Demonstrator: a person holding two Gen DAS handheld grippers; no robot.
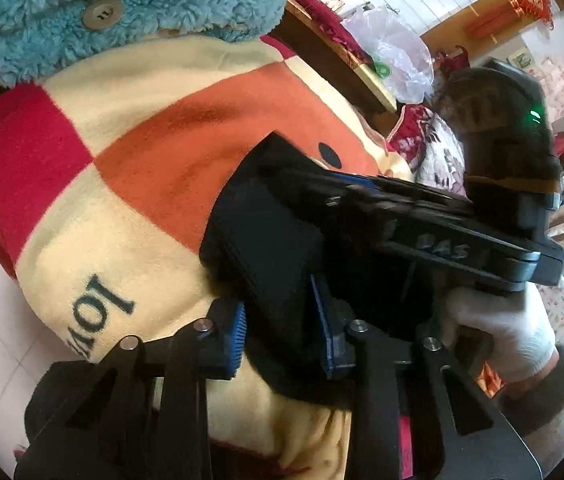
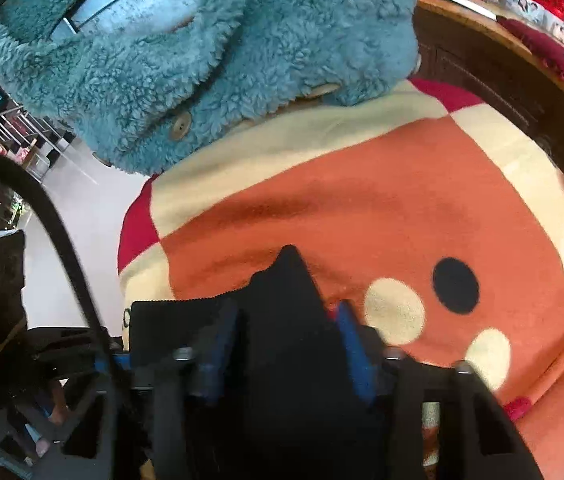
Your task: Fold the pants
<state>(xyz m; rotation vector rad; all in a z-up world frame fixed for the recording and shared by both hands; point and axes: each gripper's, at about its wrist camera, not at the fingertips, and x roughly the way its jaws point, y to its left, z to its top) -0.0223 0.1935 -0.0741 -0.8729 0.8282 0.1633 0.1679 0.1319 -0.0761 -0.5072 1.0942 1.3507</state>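
I see the black pants [image 1: 270,240] bunched over a checked blanket [image 1: 154,152] of orange, cream and red, with both tools on them. My left gripper [image 1: 282,320] pinches a thick fold of the black cloth between its blue pads [image 1: 238,332], jaws narrow. My right gripper [image 2: 286,332] clamps another ridge of the same cloth, which peaks up between its pads. In the left view a white-gloved hand [image 1: 510,332] holds the right tool. A teal fleece garment [image 2: 202,60] with buttons lies beyond the blanket.
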